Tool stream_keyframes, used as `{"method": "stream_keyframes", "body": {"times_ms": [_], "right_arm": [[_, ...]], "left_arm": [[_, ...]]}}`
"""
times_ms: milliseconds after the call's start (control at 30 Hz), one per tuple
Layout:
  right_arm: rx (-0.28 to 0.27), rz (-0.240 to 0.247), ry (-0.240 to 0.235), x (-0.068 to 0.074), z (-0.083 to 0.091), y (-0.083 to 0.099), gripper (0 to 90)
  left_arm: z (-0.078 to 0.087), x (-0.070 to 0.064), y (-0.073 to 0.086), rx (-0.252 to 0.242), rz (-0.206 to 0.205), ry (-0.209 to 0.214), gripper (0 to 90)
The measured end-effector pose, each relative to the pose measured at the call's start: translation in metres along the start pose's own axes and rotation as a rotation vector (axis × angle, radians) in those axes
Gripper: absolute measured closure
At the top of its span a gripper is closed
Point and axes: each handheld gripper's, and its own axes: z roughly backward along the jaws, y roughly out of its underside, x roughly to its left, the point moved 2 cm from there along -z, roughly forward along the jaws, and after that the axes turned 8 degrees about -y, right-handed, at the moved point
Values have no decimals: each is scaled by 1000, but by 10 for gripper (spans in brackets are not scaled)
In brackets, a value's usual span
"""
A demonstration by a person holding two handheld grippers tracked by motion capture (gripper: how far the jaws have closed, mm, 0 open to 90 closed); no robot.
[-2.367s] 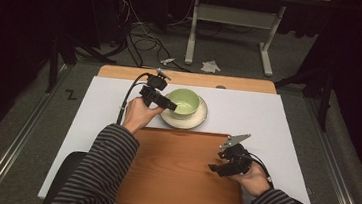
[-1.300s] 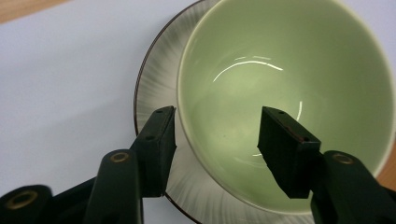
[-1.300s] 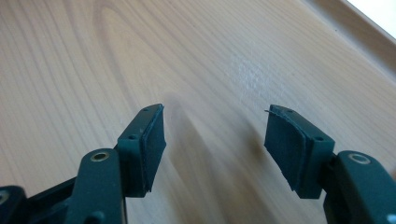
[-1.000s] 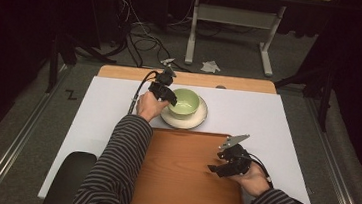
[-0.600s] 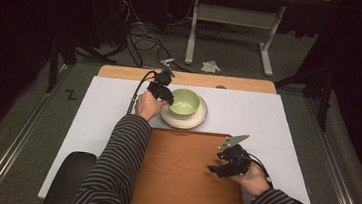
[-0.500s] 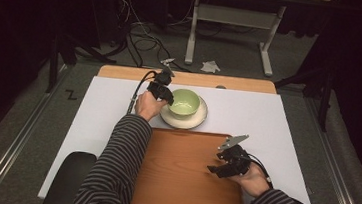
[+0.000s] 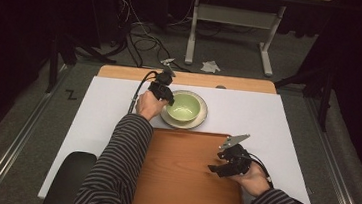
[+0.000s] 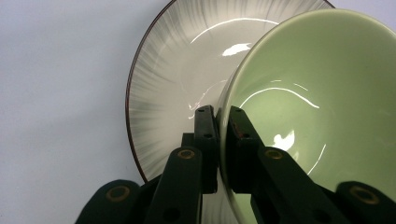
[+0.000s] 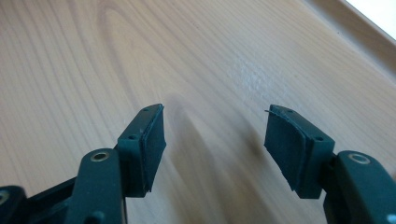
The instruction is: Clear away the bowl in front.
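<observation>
The left gripper [image 8: 223,135] pinches the rim of the pale green glazed ceramic bowl [image 7: 184,107], which sits on a grey streaked ceramic plate [image 8: 163,88] on the white bench [image 7: 248,108]. The right gripper [image 9: 215,149] hovers wide open, holding nothing, over the brown wooden tray [image 7: 181,182]. Grasp looks complete; next, probably lifting 1 bowl level toward the tray.
</observation>
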Motion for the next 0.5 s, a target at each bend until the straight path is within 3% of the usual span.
{"method": "stream_keyframes", "body": {"times_ms": [267, 433, 467, 500], "right_arm": [[-1, -3, -1, 0, 0, 0, 397], [-3, -4, 2, 0, 1, 0, 397], [-3, 3, 1, 0, 1, 0, 397], [-4, 4, 2, 0, 1, 0, 397]], "left_arm": [[1, 0, 0, 7, 4, 11, 849], [3, 0, 0, 12, -23, 15, 847], [3, -3, 0, -22, 11, 19, 846], [4, -4, -1, -28, 15, 21, 846]]}}
